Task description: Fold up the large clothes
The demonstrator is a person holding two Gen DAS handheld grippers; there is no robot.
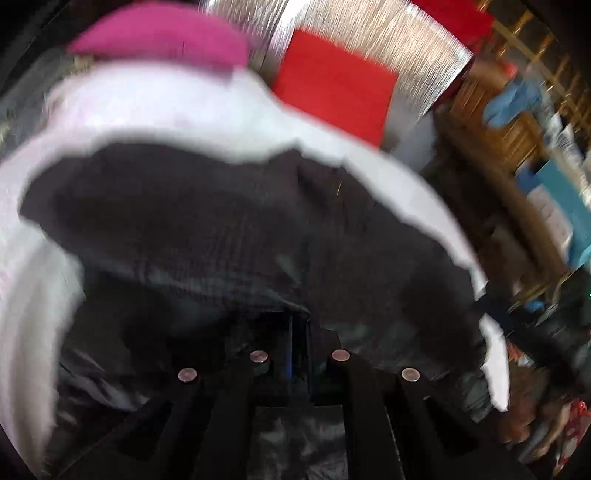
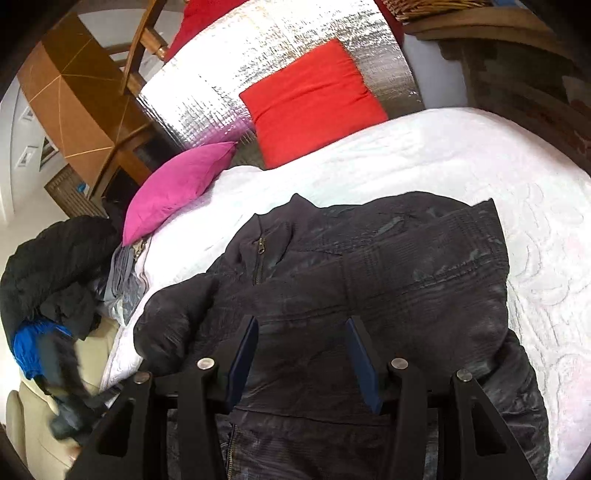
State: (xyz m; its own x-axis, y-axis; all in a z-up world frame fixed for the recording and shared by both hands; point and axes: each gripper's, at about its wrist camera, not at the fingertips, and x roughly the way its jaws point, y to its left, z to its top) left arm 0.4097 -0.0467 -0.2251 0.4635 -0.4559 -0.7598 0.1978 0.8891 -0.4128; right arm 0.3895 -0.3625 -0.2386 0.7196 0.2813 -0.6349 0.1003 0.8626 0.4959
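Through the left wrist camera, heavily blurred, the left tongs (image 1: 299, 332) are clenched, their blue pads pressed together at the edge of the dark jacket (image 1: 221, 229); whether cloth is pinched between them cannot be told. The jacket lies on the white bedspread (image 1: 155, 107), with a pink cushion (image 1: 162, 33) and a red cushion (image 1: 332, 85) behind.

In the right wrist camera, the right tongs (image 2: 301, 354) stand released, their pads apart just above the jacket (image 2: 388, 258), which is spread across the bed with its collar zip toward the pink cushion (image 2: 173, 188). The red cushion (image 2: 310, 99) leans on a silver quilted panel (image 2: 221, 85). A heap of dark clothes (image 2: 48, 266) sits beside the bed.
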